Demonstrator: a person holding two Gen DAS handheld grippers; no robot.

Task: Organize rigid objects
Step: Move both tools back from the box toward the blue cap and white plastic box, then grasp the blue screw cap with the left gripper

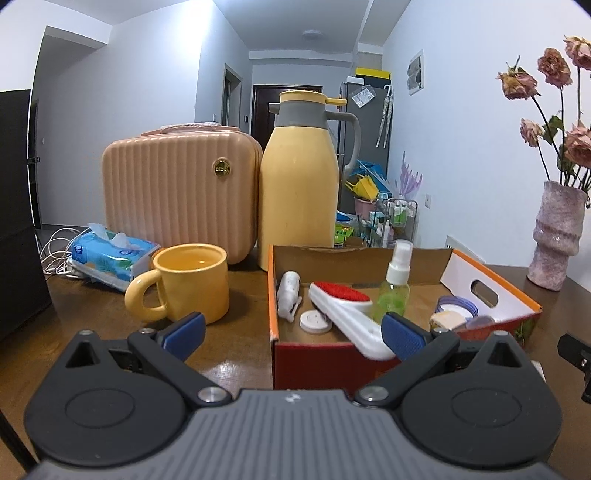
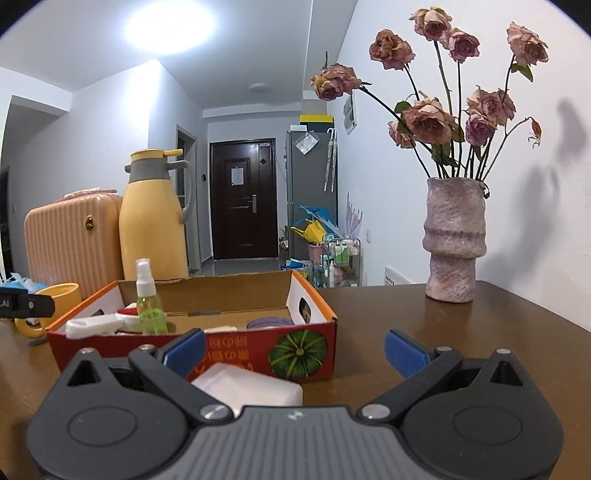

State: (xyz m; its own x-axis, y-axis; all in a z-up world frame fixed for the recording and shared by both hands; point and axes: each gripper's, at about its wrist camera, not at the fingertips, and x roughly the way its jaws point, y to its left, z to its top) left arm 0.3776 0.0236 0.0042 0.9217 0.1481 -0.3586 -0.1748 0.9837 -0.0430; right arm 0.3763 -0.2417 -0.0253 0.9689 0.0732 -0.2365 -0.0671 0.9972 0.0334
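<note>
Left wrist view: both tongs [image 1: 293, 334] [image 2: 295, 349] gape wide, gripping nothing; the green spray bottle [image 1: 395, 286] stands inside the cardboard box [image 1: 274, 291], mug [image 1: 184, 282] just left.

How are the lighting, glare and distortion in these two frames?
Left wrist view: strong fisheye bending at the edges, dark corners, a soft glare patch on the table, everything otherwise sharp. Right wrist view: the ceiling light blows out to white, the dried roses cast soft shadows on the right wall, and the white block close to the lens looks slightly soft.
</note>
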